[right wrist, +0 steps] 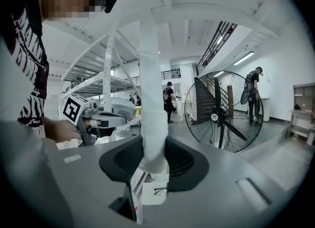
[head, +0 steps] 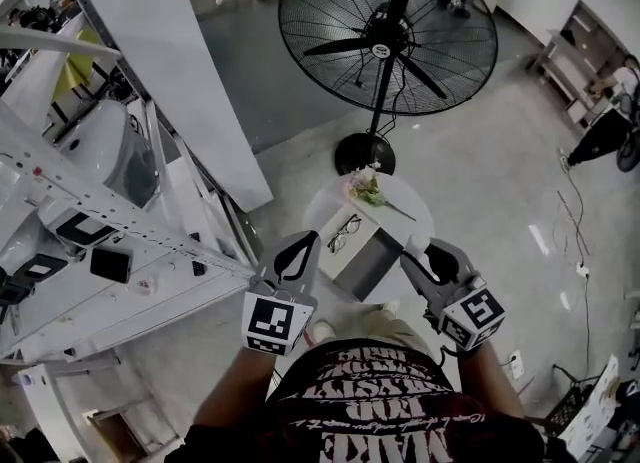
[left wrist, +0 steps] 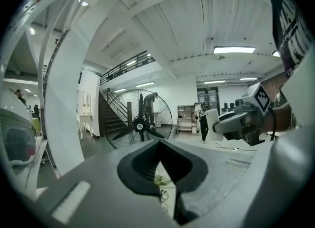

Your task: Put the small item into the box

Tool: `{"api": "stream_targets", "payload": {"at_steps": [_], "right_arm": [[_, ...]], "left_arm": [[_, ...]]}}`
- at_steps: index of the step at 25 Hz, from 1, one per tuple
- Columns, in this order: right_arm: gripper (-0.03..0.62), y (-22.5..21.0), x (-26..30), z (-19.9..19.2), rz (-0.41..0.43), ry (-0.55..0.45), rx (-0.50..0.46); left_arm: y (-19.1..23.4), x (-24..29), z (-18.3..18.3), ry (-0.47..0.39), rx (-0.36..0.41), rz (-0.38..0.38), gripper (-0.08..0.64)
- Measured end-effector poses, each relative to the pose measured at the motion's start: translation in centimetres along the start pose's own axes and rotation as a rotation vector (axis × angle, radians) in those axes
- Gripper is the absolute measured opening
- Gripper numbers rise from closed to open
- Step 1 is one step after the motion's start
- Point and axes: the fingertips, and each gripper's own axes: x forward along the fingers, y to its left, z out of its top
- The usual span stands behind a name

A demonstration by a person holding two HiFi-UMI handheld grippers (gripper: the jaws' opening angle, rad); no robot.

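Observation:
A pair of black-framed glasses [head: 344, 233] lies on the white top face of a box [head: 372, 256] on a small round table [head: 412, 203]. Whether the glasses are in the box or on its lid I cannot tell. My left gripper [head: 299, 243] hangs just left of the box, its jaws meeting at the tips and empty. My right gripper [head: 418, 248] hangs at the box's right, jaws a narrow gap apart, empty. Past the left gripper [left wrist: 158, 144] the glasses [left wrist: 164, 196] show below. Past the right gripper [right wrist: 155, 143] I see the glasses [right wrist: 160, 190] and the box [right wrist: 150, 198].
A sprig of flowers [head: 366, 189] lies on the table behind the box. A big pedestal fan [head: 388, 39] stands just beyond the table. A white slanted column [head: 170, 71] and white shelving with devices [head: 80, 221] fill the left. People stand in the far background.

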Motion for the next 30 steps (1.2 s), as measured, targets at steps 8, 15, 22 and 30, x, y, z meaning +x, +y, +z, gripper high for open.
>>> {"api": "stream_targets", "payload": {"at_steps": [8,15,22,30], "right_arm": [[0.164,-2.7,3.2,-1.1,0.141,0.064,-0.016],[0.164,-4.0,6.2,-5.3,0.321,0.195,-0.057],[0.164,-4.3,8.7,-12.3,0.486,0.348,-0.057],[0.164,-3.5,10.7,-22.0,0.616,0.535,-0.091]], "left_arm": [[0.8,2.9,0.4,0.023,-0.022,0.094,0.0],[1.4,5.2,0.0,0.055,-0.05,0.221,0.0],[1.4,7.0,-0.3,0.076,-0.066,0.315,0.0],[1.1,7.3,-2.2,0.14,-0.089,0.404,0.0]]}}
